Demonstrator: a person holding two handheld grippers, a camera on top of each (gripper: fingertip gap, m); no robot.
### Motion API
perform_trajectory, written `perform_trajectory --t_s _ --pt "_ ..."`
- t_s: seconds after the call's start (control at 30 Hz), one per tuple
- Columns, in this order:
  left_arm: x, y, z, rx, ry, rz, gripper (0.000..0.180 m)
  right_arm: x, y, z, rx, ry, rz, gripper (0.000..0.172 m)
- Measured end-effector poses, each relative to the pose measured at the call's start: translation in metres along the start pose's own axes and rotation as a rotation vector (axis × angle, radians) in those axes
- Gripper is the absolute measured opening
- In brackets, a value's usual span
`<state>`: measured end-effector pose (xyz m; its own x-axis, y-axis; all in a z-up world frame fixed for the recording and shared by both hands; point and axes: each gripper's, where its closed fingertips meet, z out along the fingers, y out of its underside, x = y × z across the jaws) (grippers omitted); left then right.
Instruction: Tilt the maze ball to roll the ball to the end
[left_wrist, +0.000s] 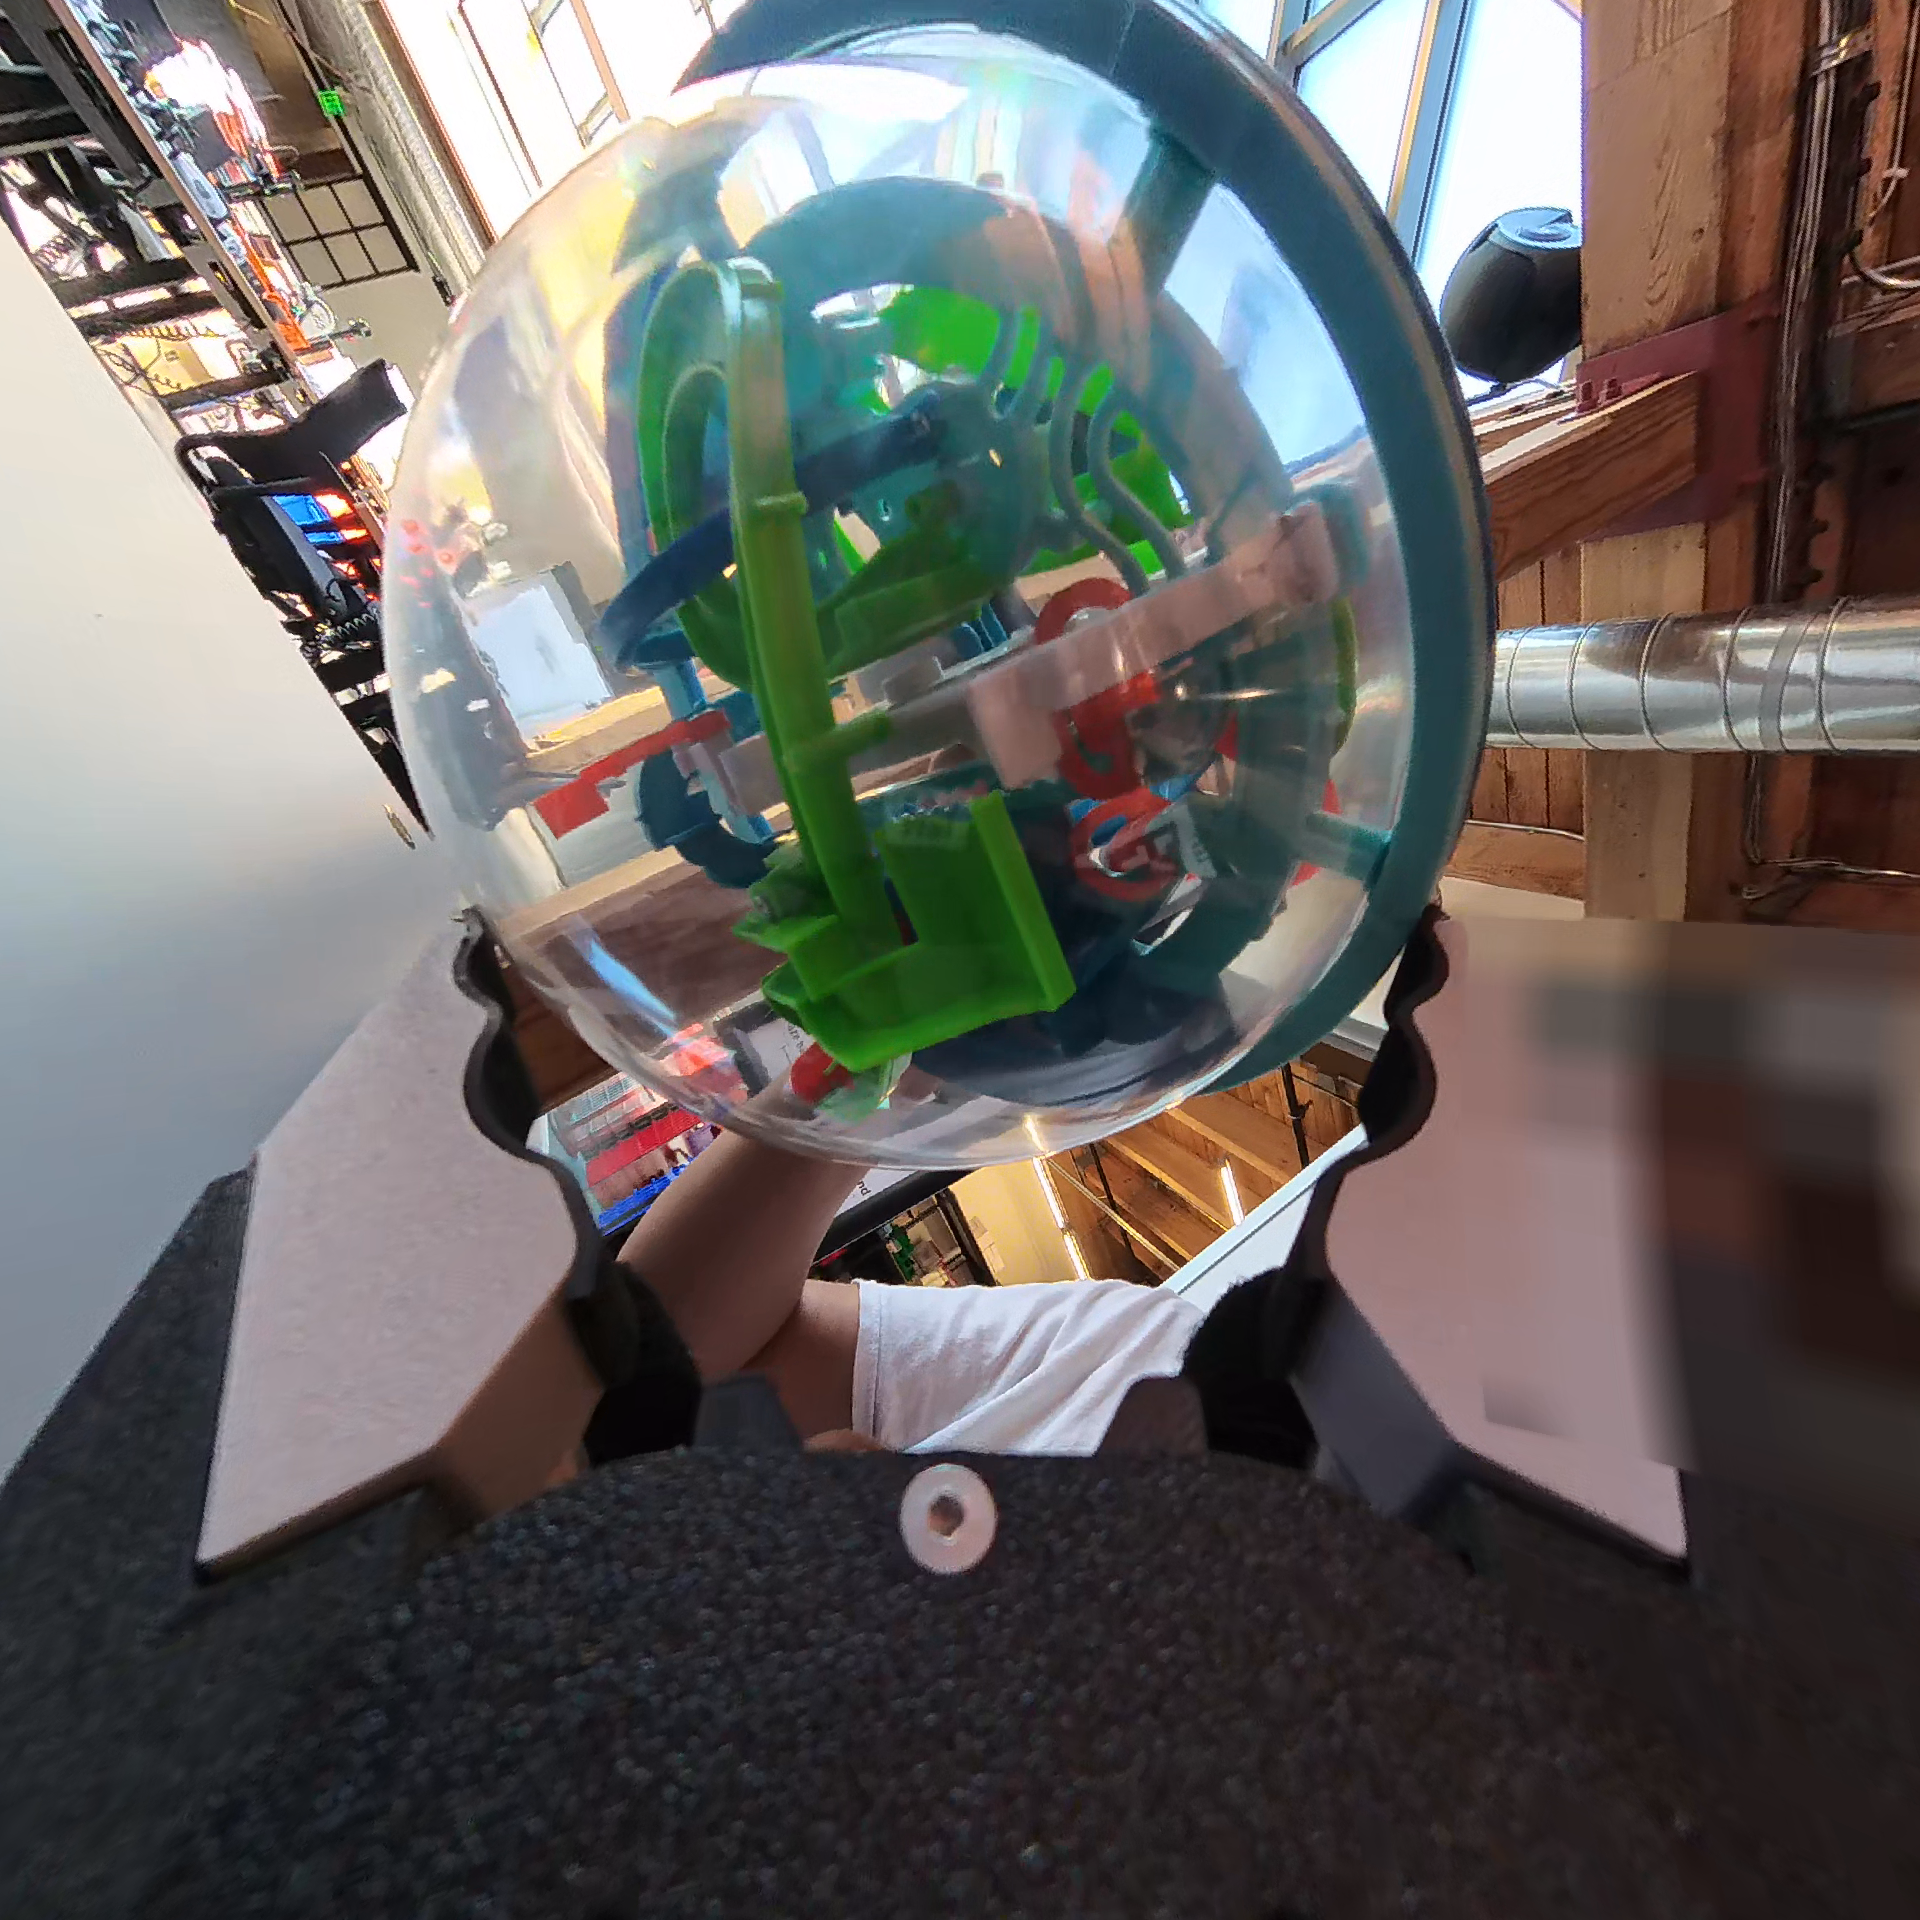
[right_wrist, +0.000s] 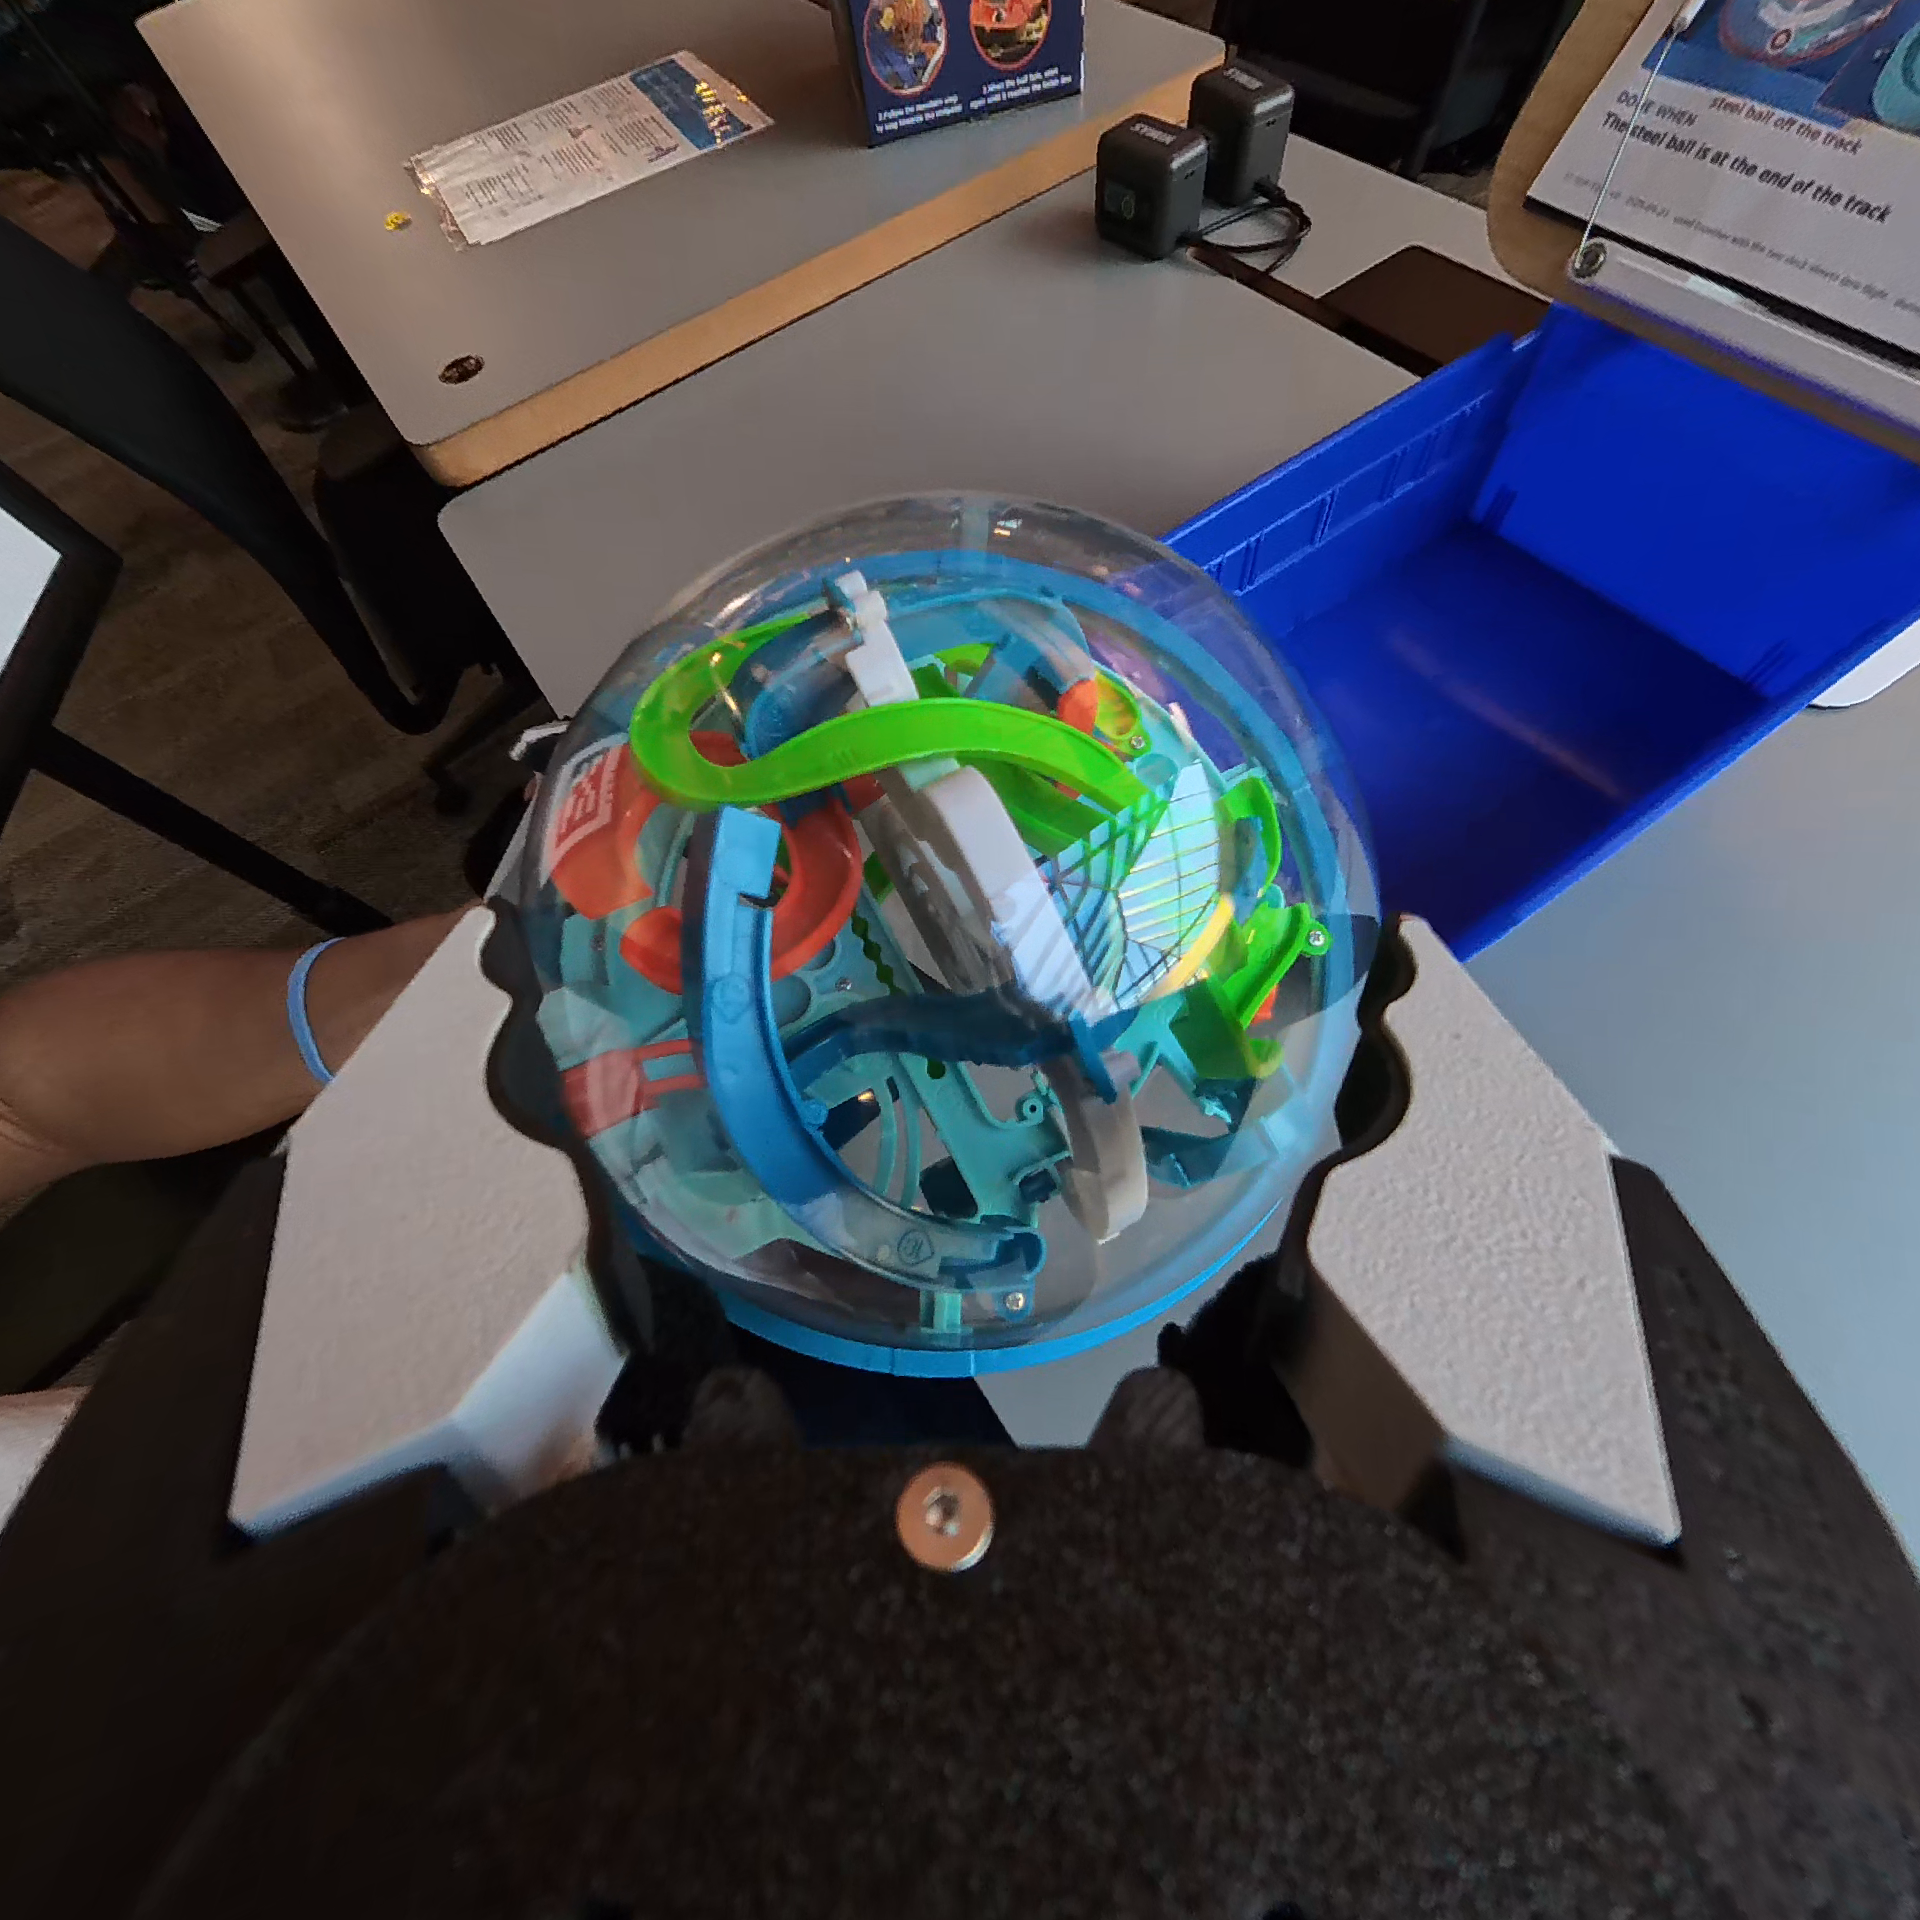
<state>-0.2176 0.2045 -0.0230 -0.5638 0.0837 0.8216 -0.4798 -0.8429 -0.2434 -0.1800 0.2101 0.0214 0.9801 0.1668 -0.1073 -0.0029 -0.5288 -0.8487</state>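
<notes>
Since the maze ball (right_wrist: 940, 935) sits dead ahead, clamped between both pads of the right hand-held gripper (right_wrist: 940, 997) above the worktop (right_wrist: 935, 416) and also of the left hand-held gripper (left_wrist: 951, 997), tilting comes from both wrists.

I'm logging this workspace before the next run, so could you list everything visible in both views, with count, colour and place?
maze ball: one, clear shell with green, blue, orange and white tracks, held between both grippers
bin: one, blue, open, on the table behind the ball to the right
table: two, grey, butted together
chargers: two, black, far table edge
leaflet: one, white and blue, far table
box: one, dark blue, far table
duct: one, silver, by the wooden wall
right gripper: one, white fingers, pads against the ball
left gripper: one, pads against the ball
forearm: one, blue wristband
</notes>
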Motion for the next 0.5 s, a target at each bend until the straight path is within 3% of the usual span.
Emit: perform_trajectory --t_s 0.5 --pt "0.014 0.005 0.003 -0.028 0.036 0.074 0.158 -0.013 -0.012 -0.009 0.062 0.009 -0.081 0.150"
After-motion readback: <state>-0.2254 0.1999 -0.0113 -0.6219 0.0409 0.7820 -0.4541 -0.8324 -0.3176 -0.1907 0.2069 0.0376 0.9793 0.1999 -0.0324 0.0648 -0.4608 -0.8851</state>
